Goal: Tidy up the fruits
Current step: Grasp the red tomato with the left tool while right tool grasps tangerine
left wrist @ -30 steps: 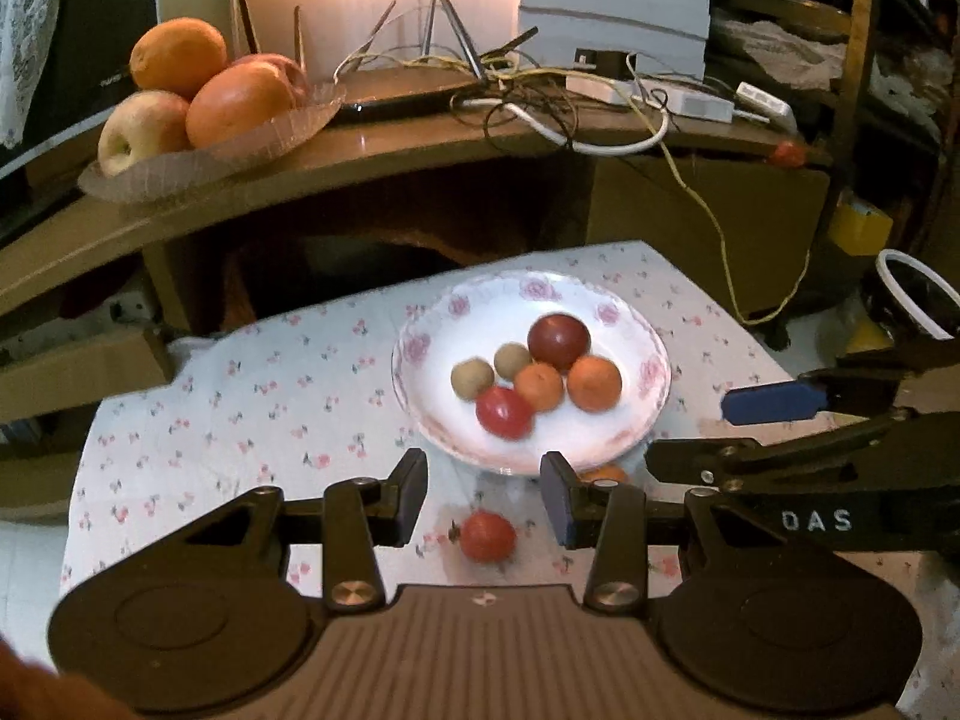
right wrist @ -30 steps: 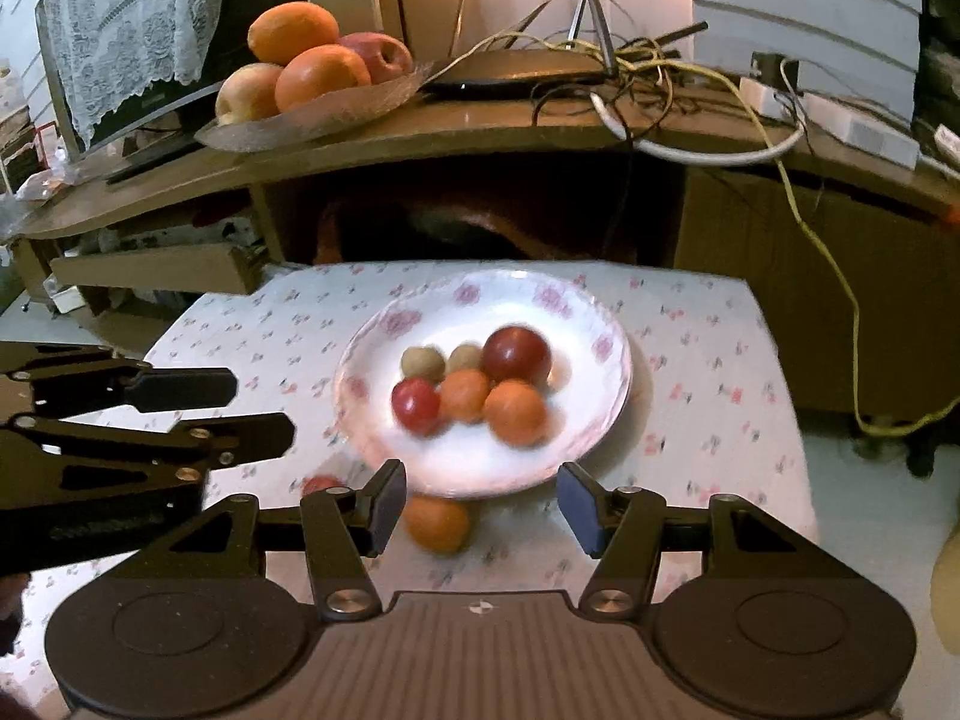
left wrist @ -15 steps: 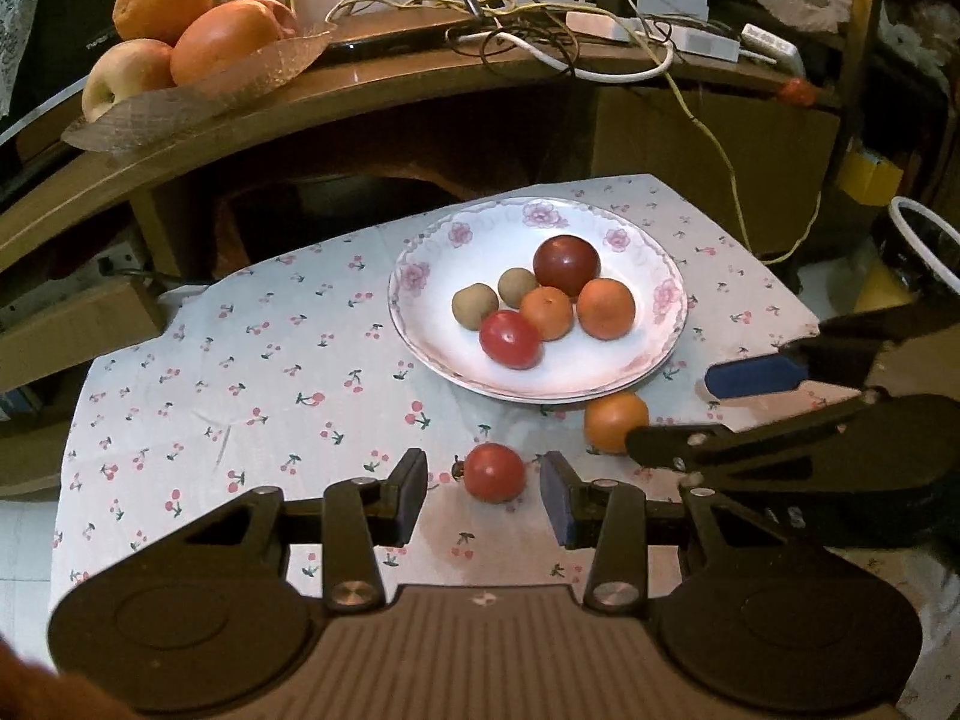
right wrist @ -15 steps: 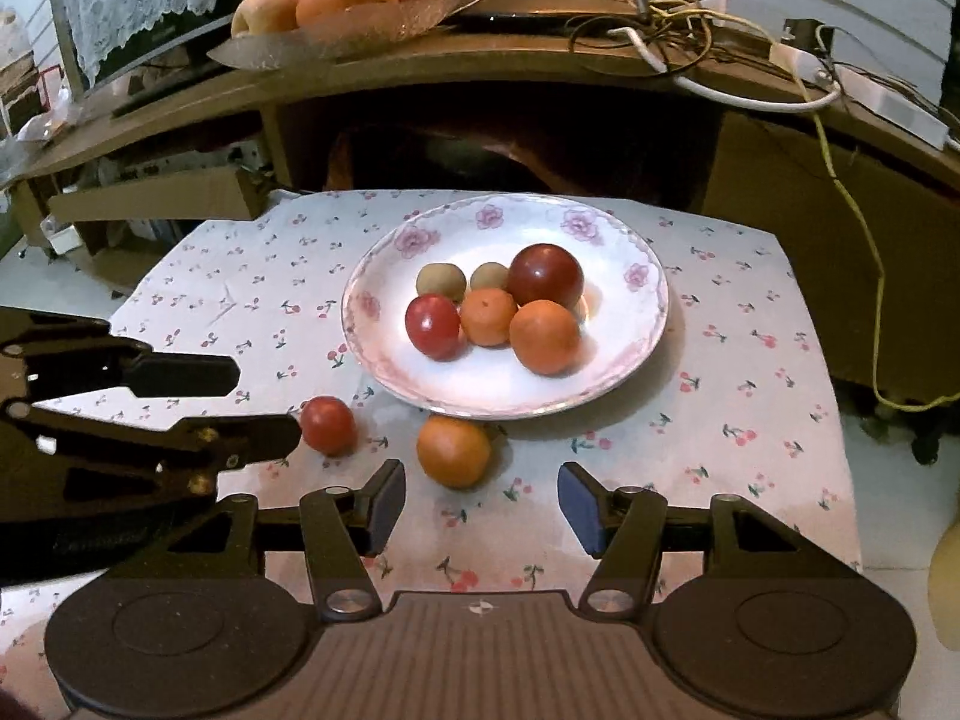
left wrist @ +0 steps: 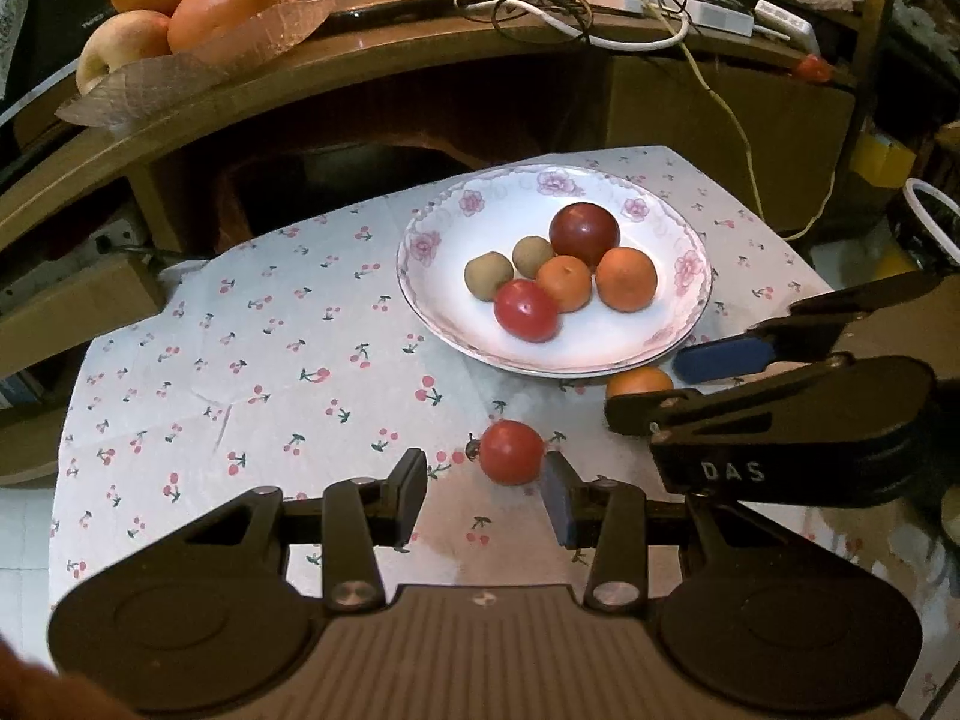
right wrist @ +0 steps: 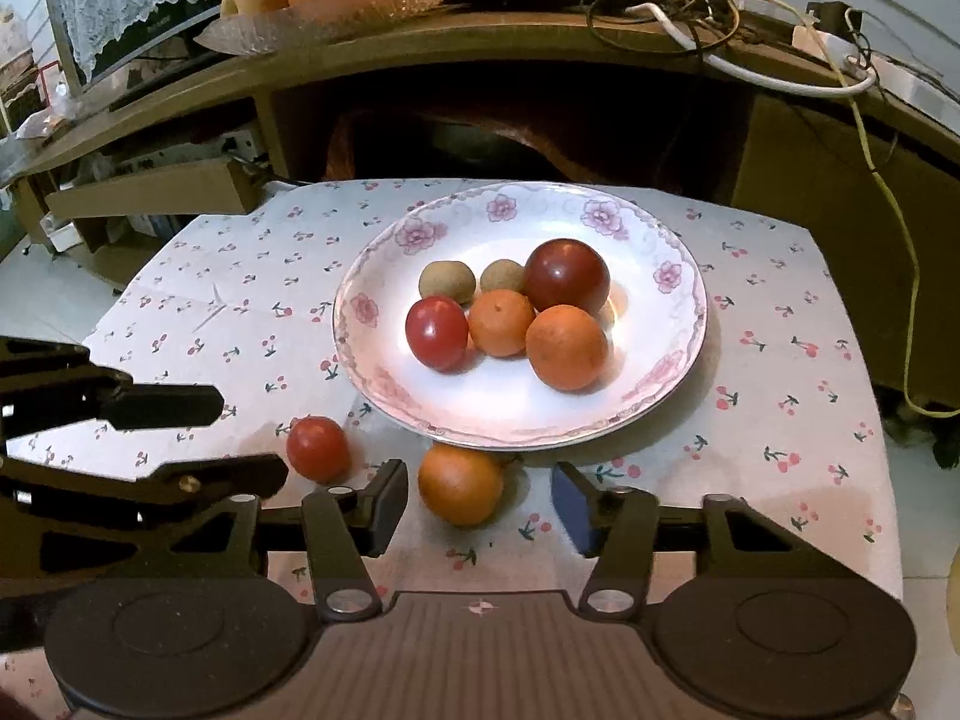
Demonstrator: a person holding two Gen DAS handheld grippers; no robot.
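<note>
2 fruits lie loose on the bench (right wrist: 780,312), off the plate (right wrist: 684,276): a red tomato (left wrist: 512,452) and an orange (right wrist: 460,483), both near the front edge of the bench, with the orange tucked just beside the plate's front rim. The plate already carries 6 pieces bunched toward its middle.

The left tool (left wrist: 486,495) is released, its jaws spread, with the tomato at the gap's mouth, off to the right and looking as if it touches the right fingertip (left wrist: 555,480). The right tool (right wrist: 480,501) is also released, its jaws spread, and the orange sits at the mouth of the gap, nearer the left fingertip (right wrist: 390,495).

Risks, as I judge them:
- The tomato is round and smooth; closing off-centre could squirt it sideways or roll it toward the front edge of the bench and off.
- A hard squeeze could split the tomato's skin.
- The orange lies so close to the plate's rim that a fingertip pushing in could knock or tip the plate and set the 6 pieces rolling.
- The 2 tools work side by side; in the left view the right tool's fingers already reach across near the orange, so the tools could collide.
- Dropping fruit onto the crowded pile could scatter it.
</note>
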